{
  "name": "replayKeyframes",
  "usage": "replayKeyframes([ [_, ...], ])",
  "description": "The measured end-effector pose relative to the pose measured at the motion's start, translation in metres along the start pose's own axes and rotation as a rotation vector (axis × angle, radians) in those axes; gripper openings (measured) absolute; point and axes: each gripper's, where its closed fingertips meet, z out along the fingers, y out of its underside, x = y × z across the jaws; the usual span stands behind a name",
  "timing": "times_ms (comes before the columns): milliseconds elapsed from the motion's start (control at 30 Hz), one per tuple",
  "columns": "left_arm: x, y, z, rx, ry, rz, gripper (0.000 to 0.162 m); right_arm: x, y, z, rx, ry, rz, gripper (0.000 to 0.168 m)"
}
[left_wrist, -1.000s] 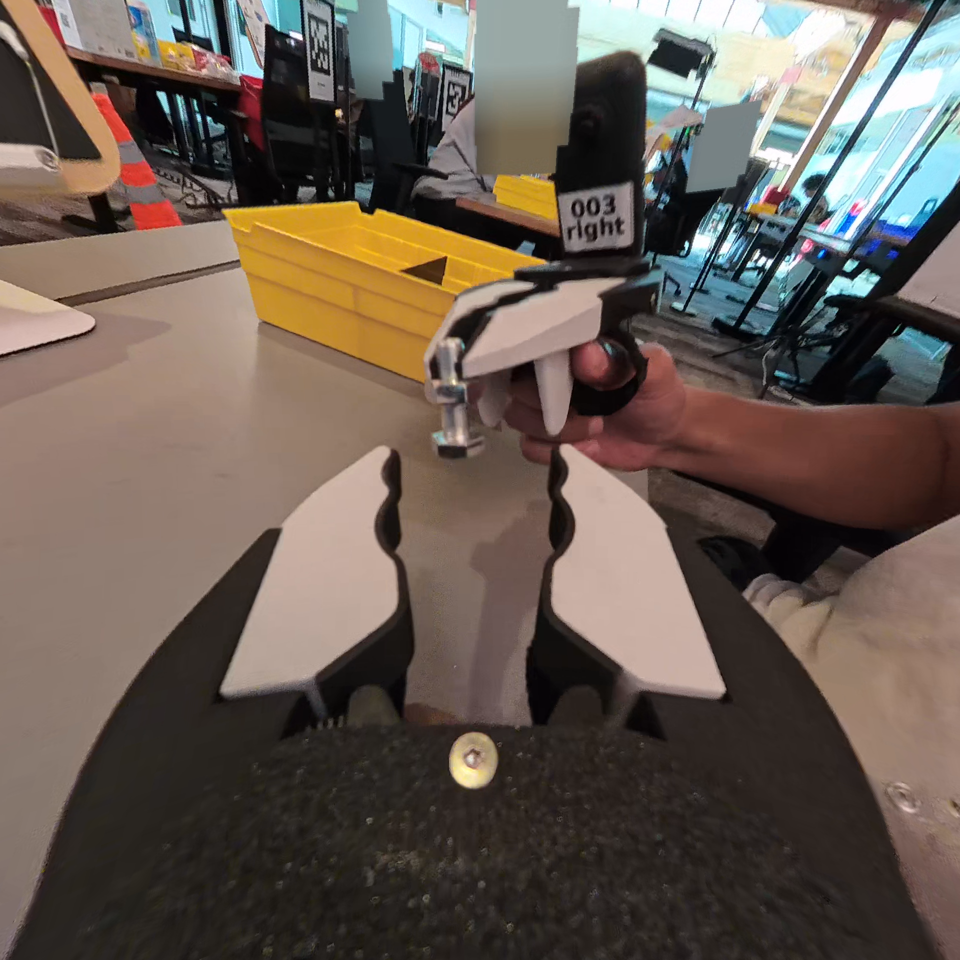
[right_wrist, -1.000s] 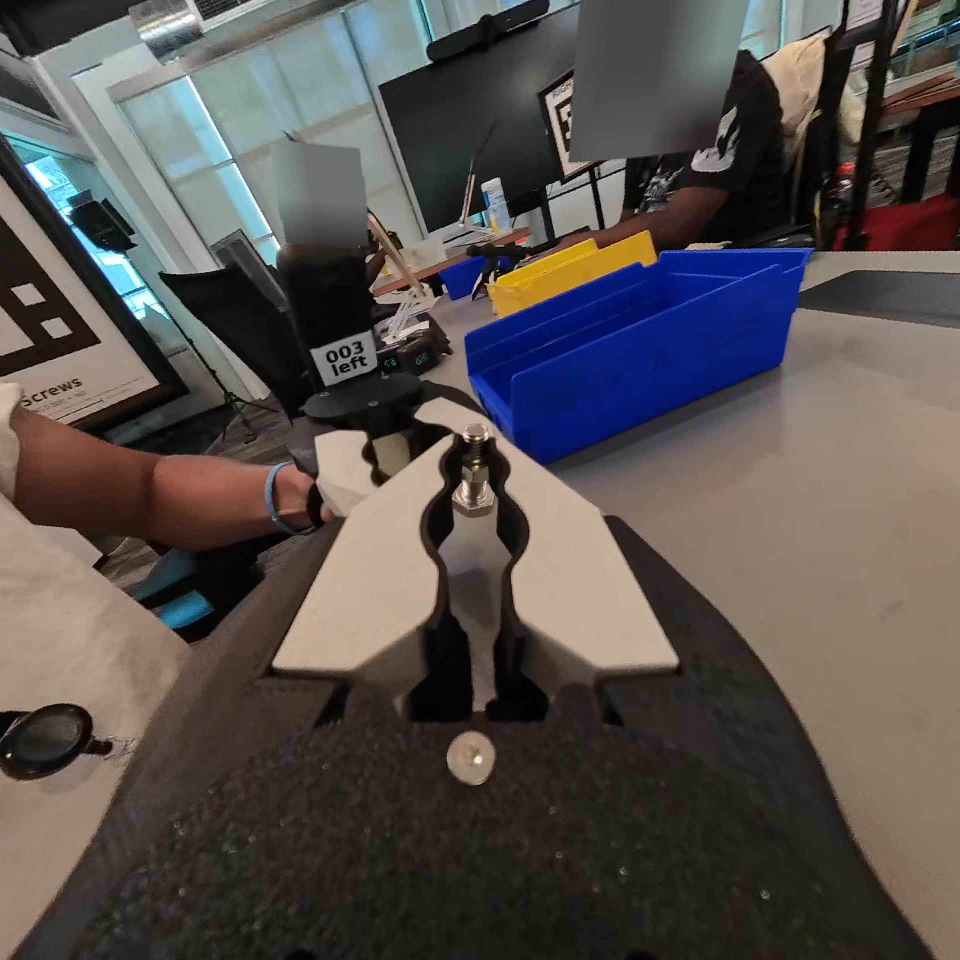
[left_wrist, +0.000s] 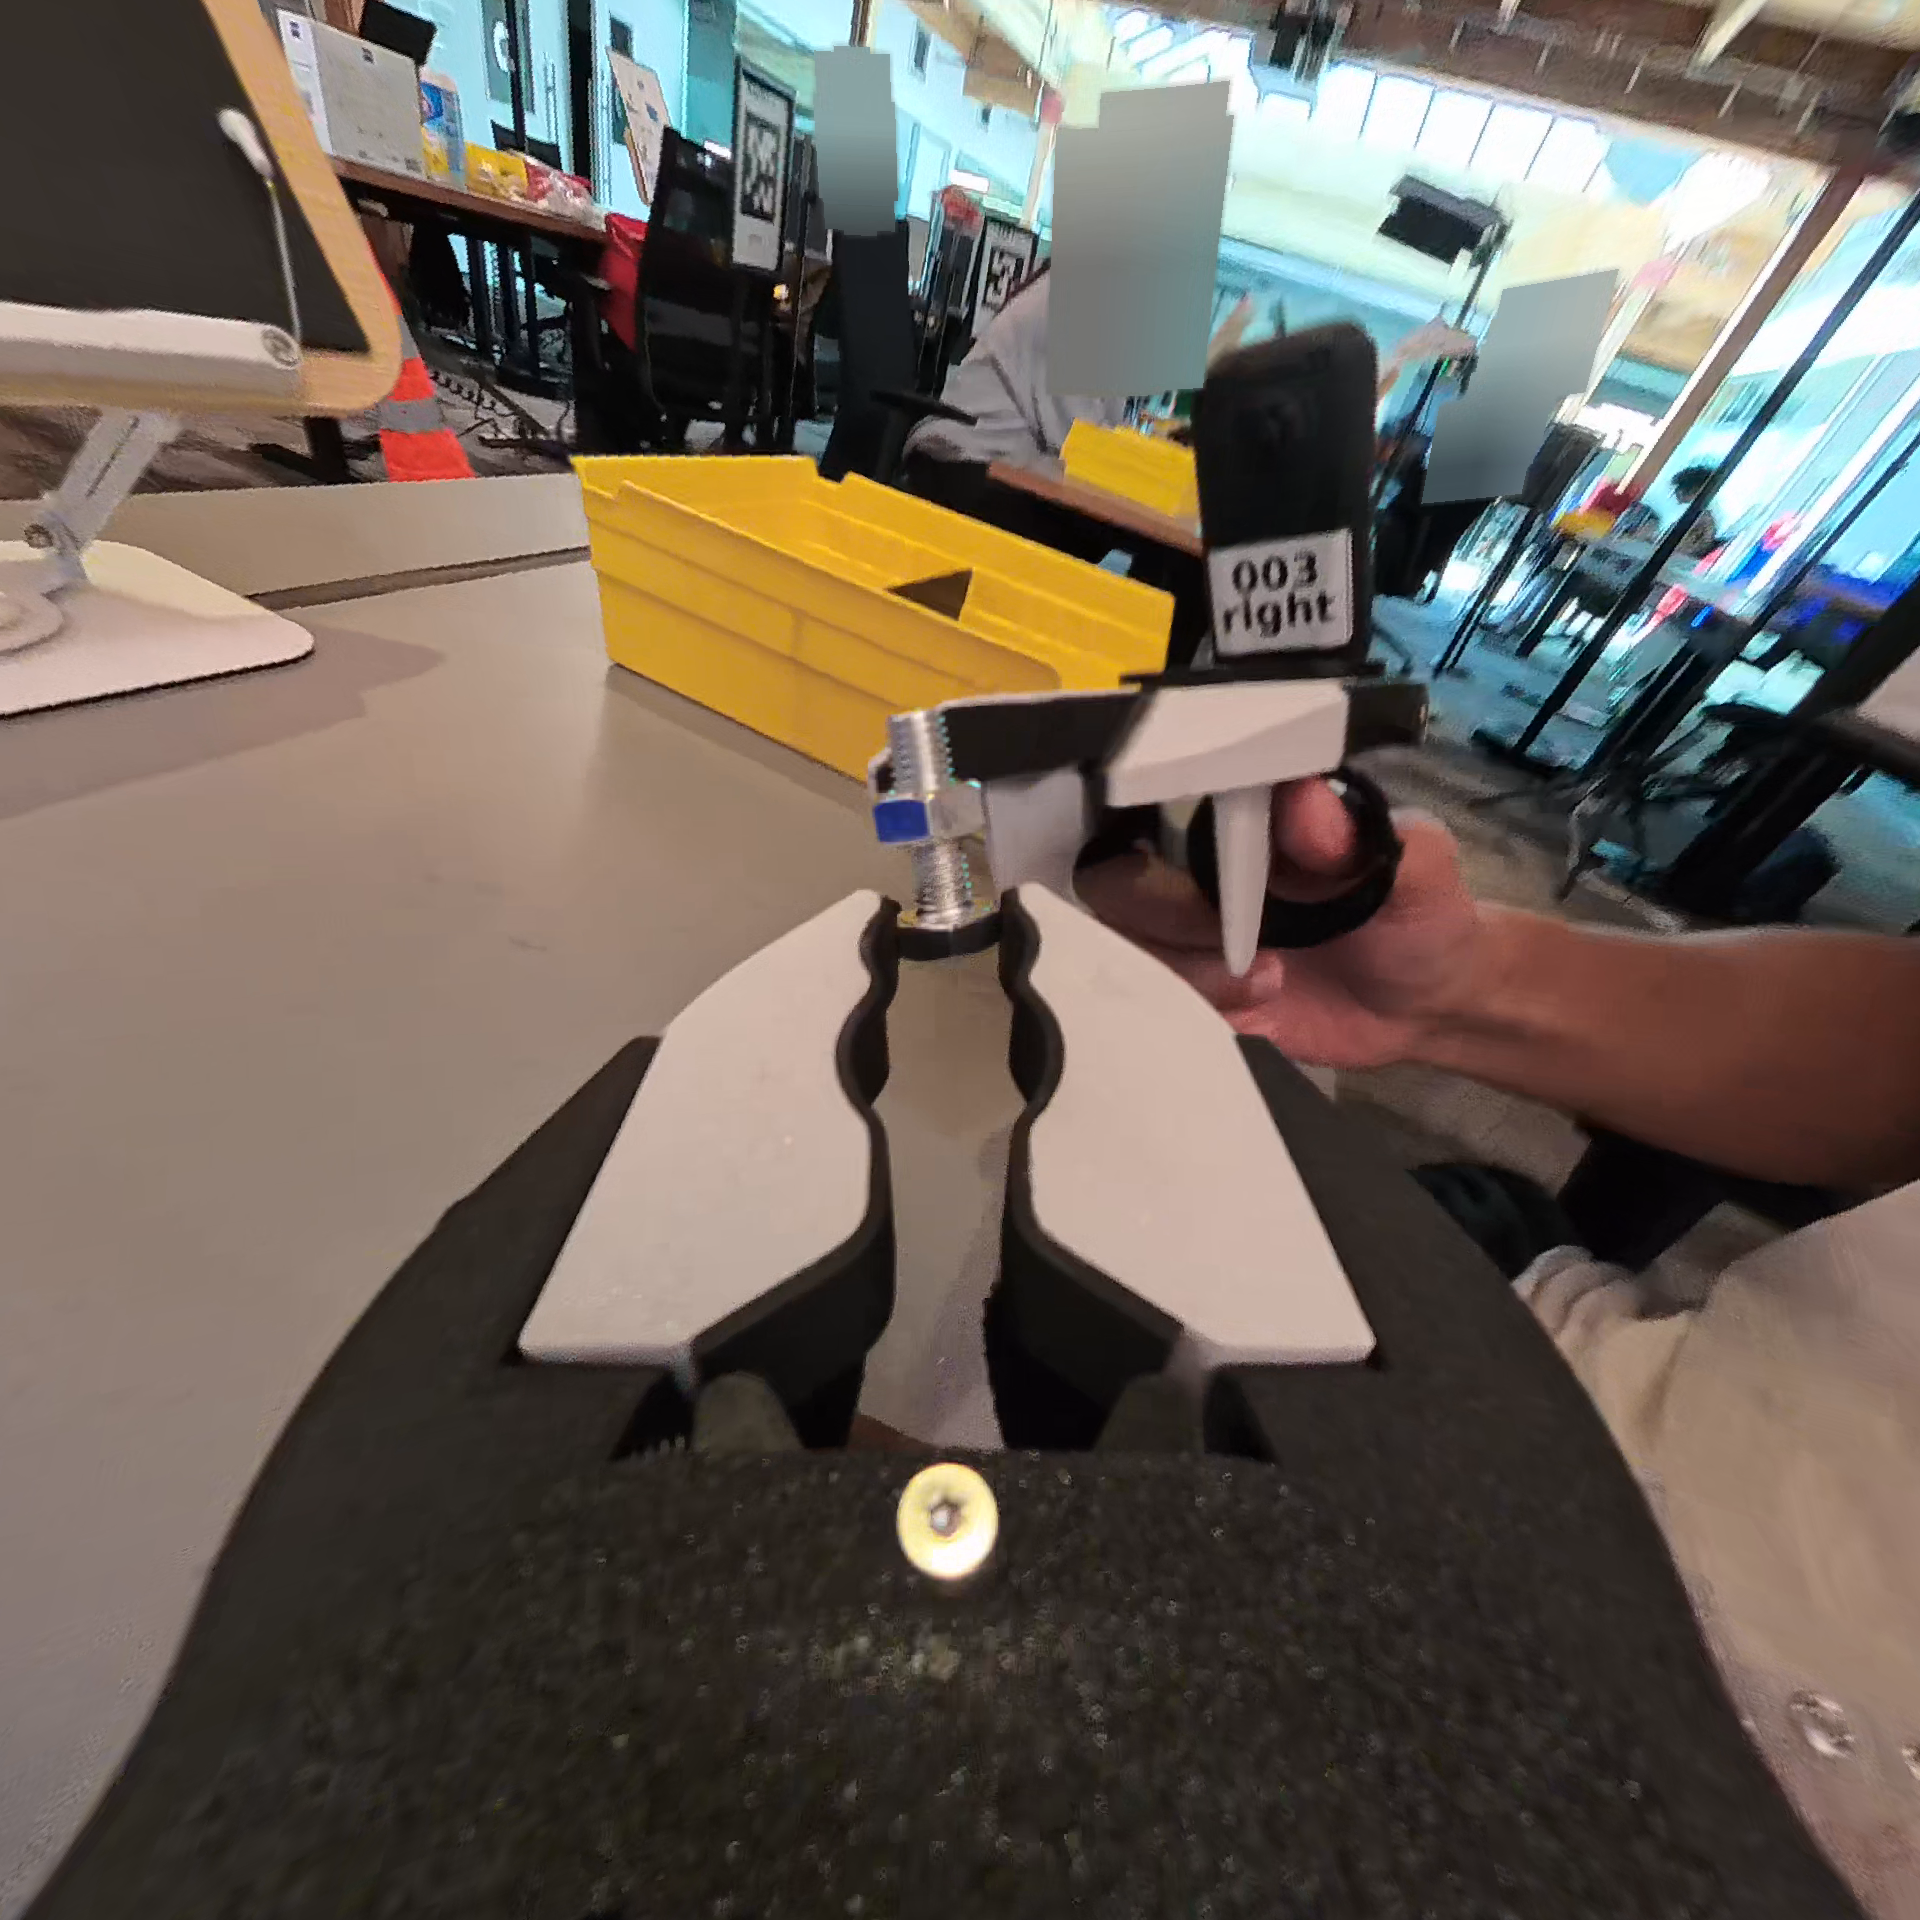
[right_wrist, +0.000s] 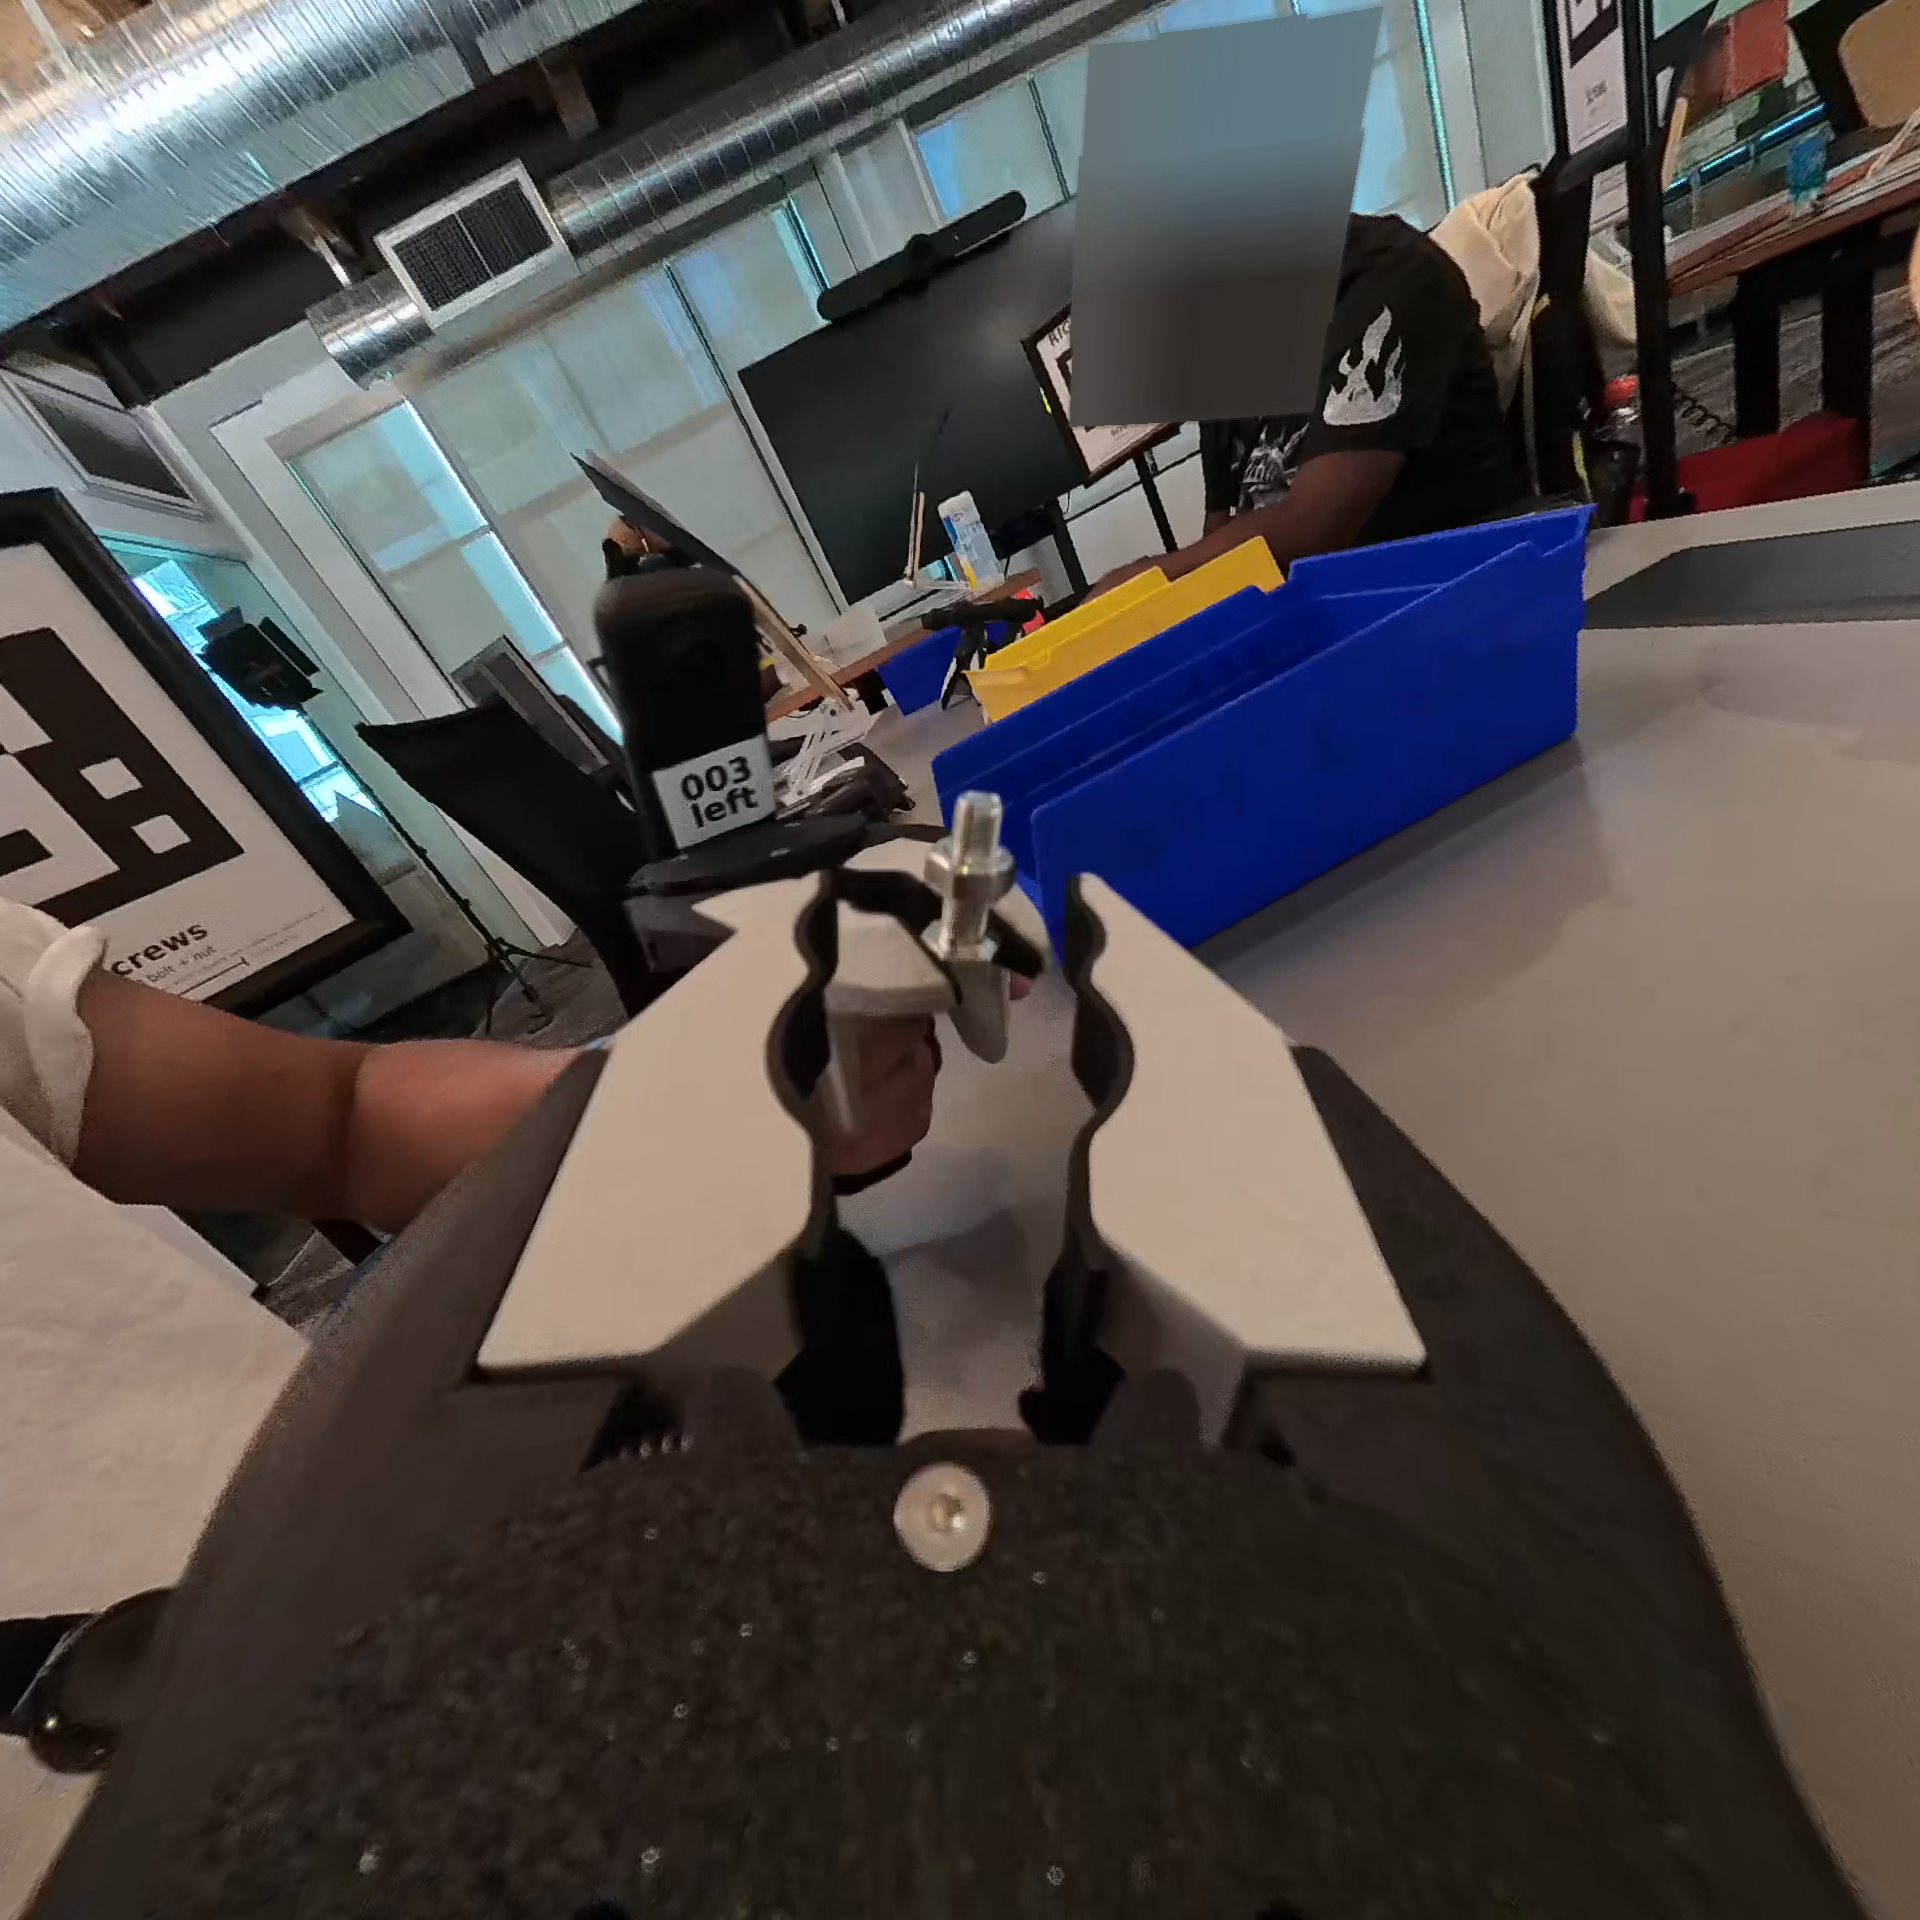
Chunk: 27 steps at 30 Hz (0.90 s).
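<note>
Item: bolt (left_wrist: 937, 891), silver, with nut (left_wrist: 914, 821) on its thread, held above grey table (left_wrist: 312, 935).

Left gripper (left_wrist: 940, 935): we found it clenched on the bolt head at its very tips, shank rising toward 12 o'clock.

Right gripper (right_wrist: 951, 888): released, fingers spread either side of the shank, not pressing.

Yellow bin (left_wrist: 790, 623): at 11 o'clock beyond the left gripper. Blue bin (right_wrist: 1299, 748): at 1 o'clock from the right.

We judged the hold shallow; it wanted firm, level pressure.

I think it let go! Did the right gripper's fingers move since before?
Yes. The right gripper spread its fingers apart, off the silver metal bolt beside the blue plastic bin.
</note>
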Motion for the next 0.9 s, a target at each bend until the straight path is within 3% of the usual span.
replayKeyframes([
  [100,-0.005,-0.001,-0.003,0.011,0.017,-0.052,0.018,-0.005,0.001,0.002,-0.006,-0.028,-0.008,0.047],
  [367,0.019,0.009,0.007,-0.05,0.093,0.024,0.018,-0.022,0.006,0.015,-0.013,-0.182,0.124,0.056],
  [600,0.008,0.006,0.0,-0.043,0.067,0.001,0.018,-0.006,-0.002,-0.01,-0.032,-0.108,0.033,0.055],
  [900,0.027,0.015,0.009,-0.087,0.12,0.043,0.018,-0.029,0.009,0.008,-0.077,-0.204,0.02,0.061],
])
